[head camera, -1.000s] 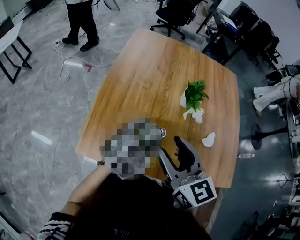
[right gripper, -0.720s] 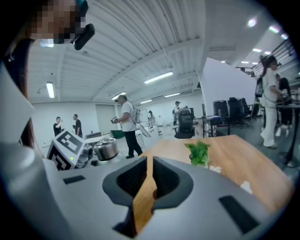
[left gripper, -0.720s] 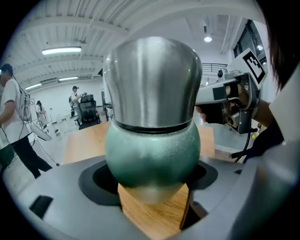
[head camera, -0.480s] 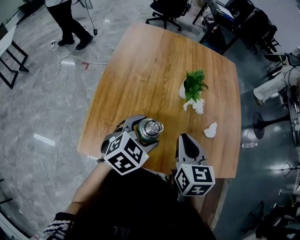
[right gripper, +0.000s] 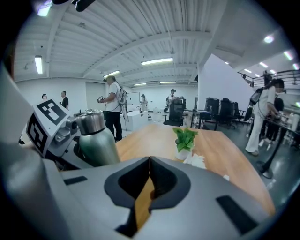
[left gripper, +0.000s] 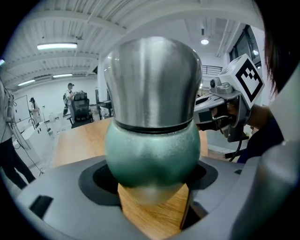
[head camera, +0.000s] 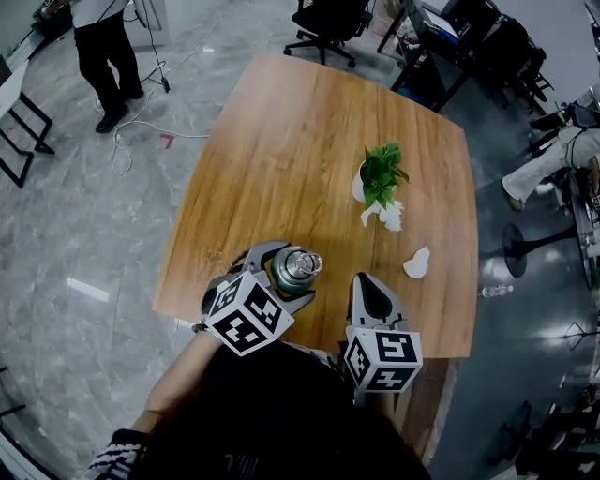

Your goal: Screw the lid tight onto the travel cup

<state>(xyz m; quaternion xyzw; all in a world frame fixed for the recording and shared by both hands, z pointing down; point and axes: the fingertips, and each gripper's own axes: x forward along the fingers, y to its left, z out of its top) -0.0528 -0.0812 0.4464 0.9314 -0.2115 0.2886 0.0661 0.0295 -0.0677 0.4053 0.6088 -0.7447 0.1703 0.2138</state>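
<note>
The travel cup [head camera: 296,266] has a green body [left gripper: 152,150] and a steel lid [left gripper: 152,79] sitting on top. It stands upright near the front edge of the wooden table [head camera: 281,159]. My left gripper [head camera: 284,274] is shut on the cup's body, one jaw on each side. My right gripper [head camera: 365,284] is to the right of the cup and apart from it, with its jaws shut [right gripper: 149,169] and nothing between them. From the right gripper view the cup [right gripper: 98,145] is at the left, and its lid [right gripper: 91,122] looks level.
A small potted plant [head camera: 380,174] stands mid-table with crumpled white tissue [head camera: 390,216] beside it, and another white scrap [head camera: 416,263] lies nearer the right edge. Office chairs [head camera: 328,23] stand beyond the far edge. A person [head camera: 103,42] stands at the far left beside a floor cable [head camera: 131,131].
A second ago the right gripper was open beside the lid; it has since come away to the right and its jaws have shut empty. The left gripper still holds the cup.
</note>
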